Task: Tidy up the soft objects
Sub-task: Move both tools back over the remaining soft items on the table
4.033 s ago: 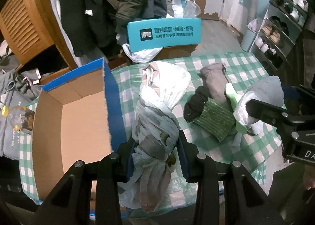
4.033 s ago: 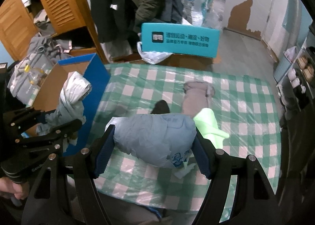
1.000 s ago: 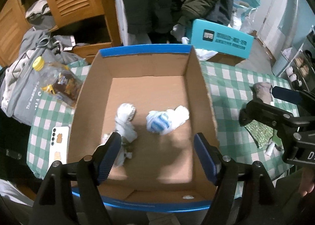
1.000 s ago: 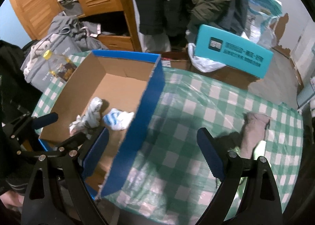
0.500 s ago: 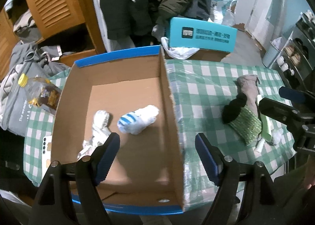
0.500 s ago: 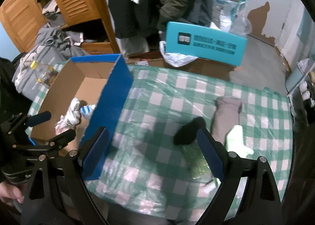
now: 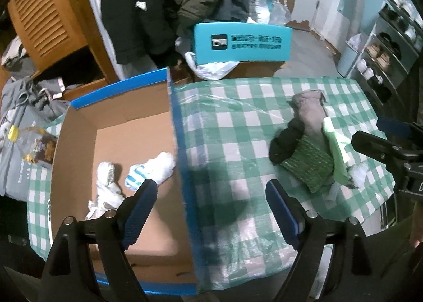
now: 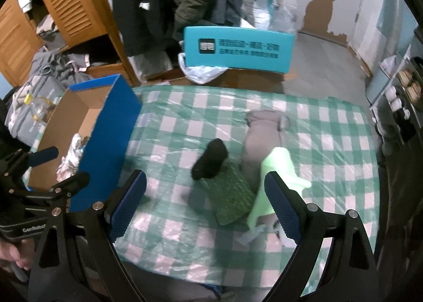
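Open brown cardboard box with blue rim (image 7: 173, 122) at left of green-and-white checked counter (image 7: 238, 127); two crumpled white cloth bundles (image 7: 105, 185) on box floor, one partly behind finger.
Left tongs (image 7: 208, 212) angled steeply down over box's right wall, jaws opening, nothing between.
Right tongs (image 8: 205, 205) angled steeply down, jaws wide apart, empty, above pile: black sock (image 8: 210, 159), dark green knitted pad (image 8: 230, 198), grey cloth roll (image 8: 260, 135), pale green cloth (image 8: 275, 177).
Small white scraps at near counter edge blurred, unclear.
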A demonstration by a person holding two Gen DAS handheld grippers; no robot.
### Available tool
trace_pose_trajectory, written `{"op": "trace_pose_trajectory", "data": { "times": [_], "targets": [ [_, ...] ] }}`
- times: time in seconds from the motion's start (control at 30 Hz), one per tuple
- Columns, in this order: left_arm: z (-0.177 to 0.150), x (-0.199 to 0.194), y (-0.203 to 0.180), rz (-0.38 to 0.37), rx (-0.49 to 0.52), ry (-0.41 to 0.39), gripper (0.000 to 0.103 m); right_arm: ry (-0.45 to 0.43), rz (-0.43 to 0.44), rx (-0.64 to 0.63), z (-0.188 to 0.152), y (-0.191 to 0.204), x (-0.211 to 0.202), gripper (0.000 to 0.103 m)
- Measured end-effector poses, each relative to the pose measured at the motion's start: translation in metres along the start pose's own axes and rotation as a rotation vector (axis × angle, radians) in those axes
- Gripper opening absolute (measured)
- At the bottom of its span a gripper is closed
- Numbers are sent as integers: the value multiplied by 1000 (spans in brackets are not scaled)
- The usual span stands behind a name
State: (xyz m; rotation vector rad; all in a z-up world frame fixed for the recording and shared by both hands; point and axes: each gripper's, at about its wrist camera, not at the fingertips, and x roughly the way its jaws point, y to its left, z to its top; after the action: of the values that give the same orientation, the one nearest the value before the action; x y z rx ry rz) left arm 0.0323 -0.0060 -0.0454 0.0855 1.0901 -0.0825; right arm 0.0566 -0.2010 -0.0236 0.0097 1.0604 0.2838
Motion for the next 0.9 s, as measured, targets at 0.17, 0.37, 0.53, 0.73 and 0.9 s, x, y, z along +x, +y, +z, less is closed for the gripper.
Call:
{"op": "trace_pose_trajectory", "data": {
  "times": [0.17,0.37,0.53,0.73,0.9],
  "targets": [
    [3,3,-16,-10,27,7,86,-2,-16,33,-7,-19,-5,91],
    [3,9,-33,-15,61,17,86,1,-30,66,-17,-40,-6,91],
    [3,23,-48,-15,90,49,86,18,-55,95,-26,-60,-3,91],
    [2,40,-66,-29,121,85,86,37,-81,146,-35,-84,3,91],
    [3,55,-75,-52,114,111,86,75,-116,182,-47,-105,13,91]
  ]
}}
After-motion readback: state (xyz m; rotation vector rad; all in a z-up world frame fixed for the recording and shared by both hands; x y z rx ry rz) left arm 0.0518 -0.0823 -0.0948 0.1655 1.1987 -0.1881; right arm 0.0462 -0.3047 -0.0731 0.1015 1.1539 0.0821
